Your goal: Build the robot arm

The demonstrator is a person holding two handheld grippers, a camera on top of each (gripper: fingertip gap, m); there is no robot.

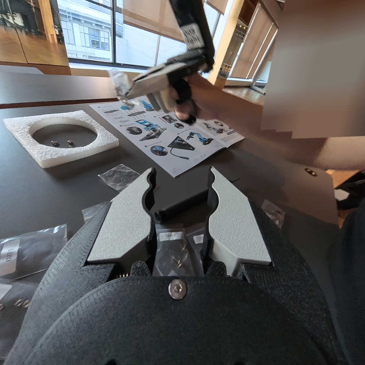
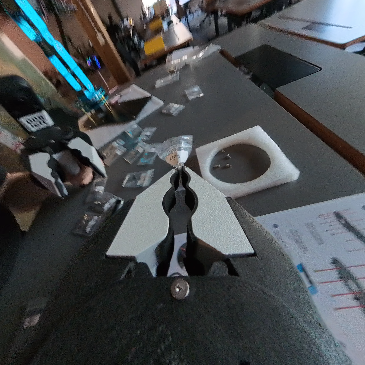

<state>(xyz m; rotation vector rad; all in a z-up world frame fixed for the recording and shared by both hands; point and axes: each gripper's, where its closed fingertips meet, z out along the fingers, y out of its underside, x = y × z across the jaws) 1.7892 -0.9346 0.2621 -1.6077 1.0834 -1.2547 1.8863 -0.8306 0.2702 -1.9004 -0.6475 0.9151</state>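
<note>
Pinching a small clear plastic bag (image 2: 176,151) by its lower corner, your right gripper (image 2: 180,167) has its pebbled grey fingers (image 2: 213,213) clenched tip to tip, and the crinkled bag with its white label strip stands up above the dark matte table (image 2: 227,110), off its surface. Just beyond it lies a square white foam block (image 2: 276,183), grainy and soft-edged, with a round cut-out holding a few small metal screws (image 2: 222,166). Your left gripper (image 1: 182,171) is released, its scalloped grey fingers (image 1: 126,221) spread wide over a smooth black cylinder (image 1: 181,205) and flat labelled clear bags (image 1: 173,254), touching neither as far as you can see. An open glossy instruction booklet (image 1: 177,142) lies flat beside the foam, under your blurred right gripper.
</note>
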